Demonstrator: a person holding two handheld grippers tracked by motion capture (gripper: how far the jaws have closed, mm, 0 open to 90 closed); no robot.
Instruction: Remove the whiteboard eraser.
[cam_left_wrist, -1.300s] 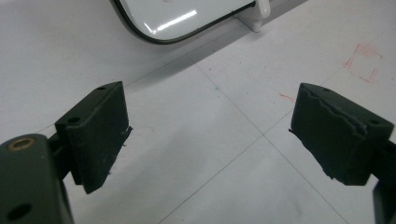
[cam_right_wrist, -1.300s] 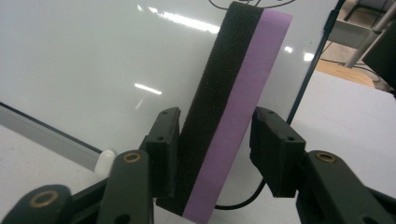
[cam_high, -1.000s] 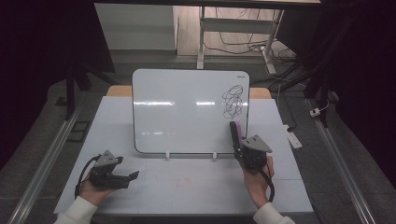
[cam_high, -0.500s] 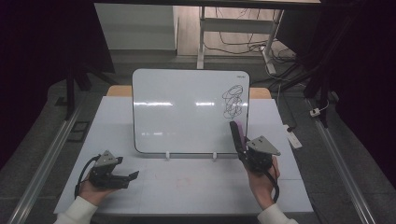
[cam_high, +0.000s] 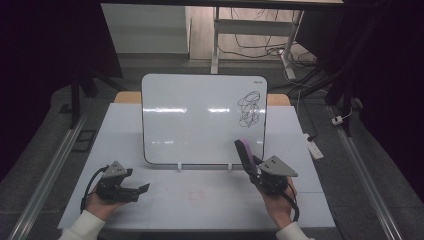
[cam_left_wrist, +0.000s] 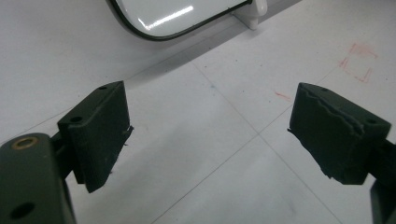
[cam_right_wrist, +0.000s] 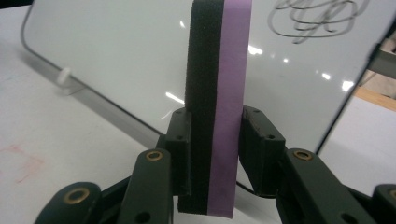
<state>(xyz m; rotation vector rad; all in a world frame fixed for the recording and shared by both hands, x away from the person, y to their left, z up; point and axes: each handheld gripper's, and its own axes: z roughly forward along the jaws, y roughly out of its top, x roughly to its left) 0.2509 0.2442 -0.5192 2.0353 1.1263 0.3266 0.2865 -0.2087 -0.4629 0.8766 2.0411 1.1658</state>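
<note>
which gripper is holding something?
The right gripper, shut on a black-and-purple eraser. The left gripper is open, with nothing between its jaws.

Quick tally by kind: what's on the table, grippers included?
Whiteboard: 1
Whiteboard eraser, black and purple: 1
Grippers: 2, left gripper and right gripper
Total: 4

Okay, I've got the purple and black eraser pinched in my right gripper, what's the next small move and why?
Probably lift the right gripper up and forward toward the black scribble on the upright white whiteboard. The purple and black foam eraser is clamped upright between the jaws, low near the board's bottom edge, while the scribble sits high at the board's right. The open left gripper holds nothing.
</note>
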